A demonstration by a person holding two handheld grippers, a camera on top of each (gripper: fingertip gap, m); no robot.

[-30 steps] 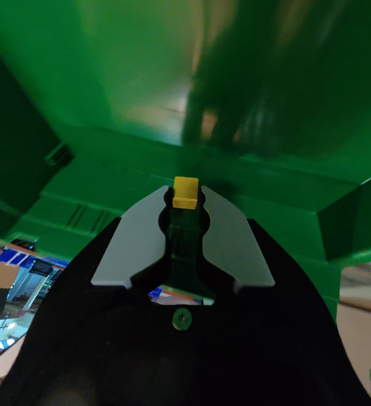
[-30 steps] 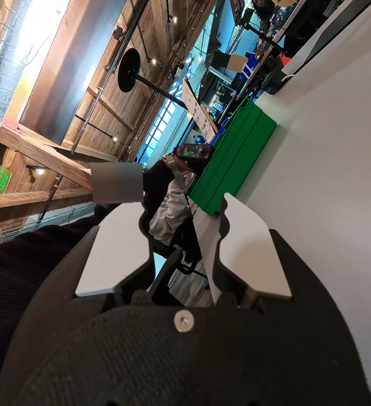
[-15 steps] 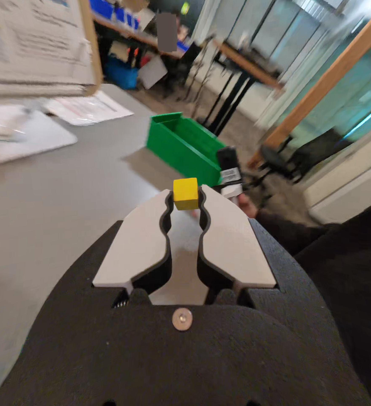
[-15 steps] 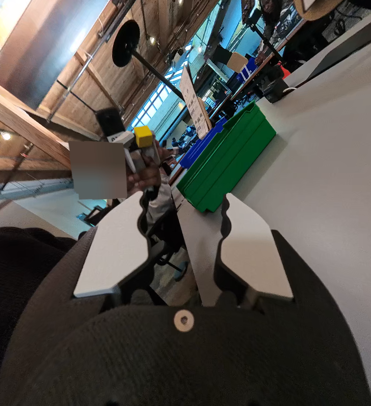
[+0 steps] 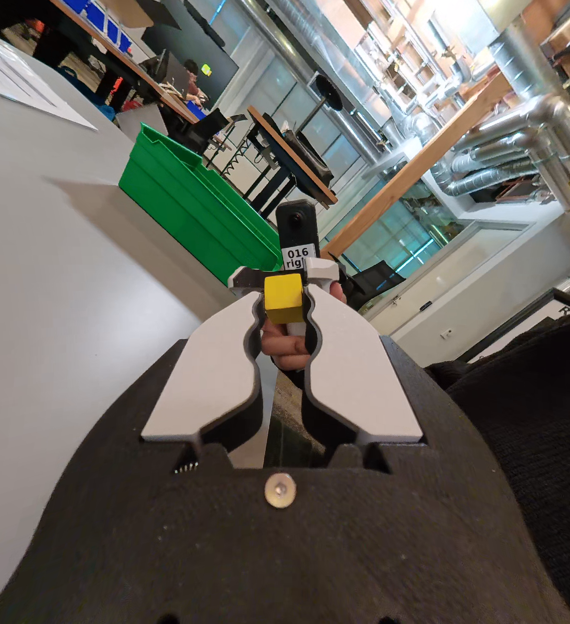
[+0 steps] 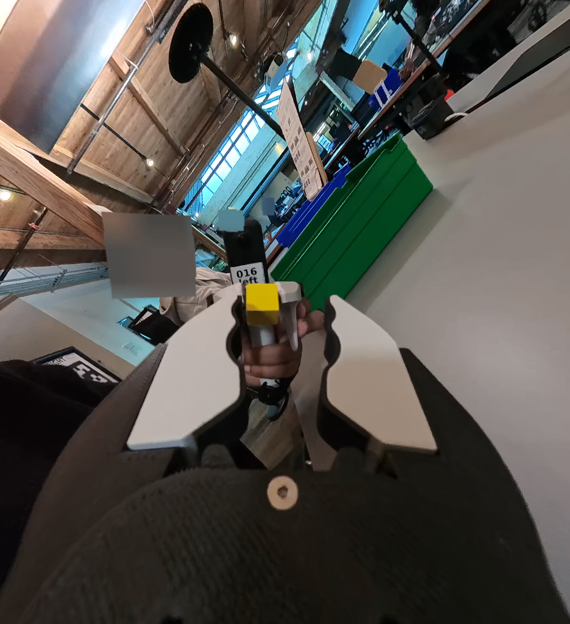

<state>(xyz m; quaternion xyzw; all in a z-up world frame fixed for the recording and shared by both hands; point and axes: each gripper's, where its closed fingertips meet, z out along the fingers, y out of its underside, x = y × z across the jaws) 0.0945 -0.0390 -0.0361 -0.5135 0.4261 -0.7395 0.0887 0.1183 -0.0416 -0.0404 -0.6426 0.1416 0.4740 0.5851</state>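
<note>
My left gripper [image 5: 283, 299] is clamped on a small yellow cube [image 5: 282, 299], which sits pinched right at the fingertips and held up in the air, clear of the pale grey table [image 5: 40, 270]. My right gripper [image 6: 281, 305] faces it head on with its fingers [image 6: 354, 341] spread wide and nothing between them; in the right wrist view the cube [image 6: 262, 304] appears just inside that gap, closer to my left-hand finger than to the other. From the left wrist view I see the right gripper [image 5: 285, 280] just behind the cube, its pale fingertips flanking it, though I cannot tell from either view whether those tips already touch the cube or stand just off it. A black camera with a white sticker [image 5: 296, 233] rises above the right gripper, and a hand [image 5: 285, 347] grips the handle below; the same arrangement, camera [image 6: 244, 253] above and hand [image 6: 271, 358] below, shows on the left gripper in the right wrist view. A green bin [image 5: 192, 202] stands on the table well beyond the two grippers, near its edge, and from the right side a blue bin [image 6: 314, 209] lies just behind the green bin [image 6: 354, 219]. Dark knitted fabric [image 5: 530, 422] fills the lower right of the left wrist view.
</note>
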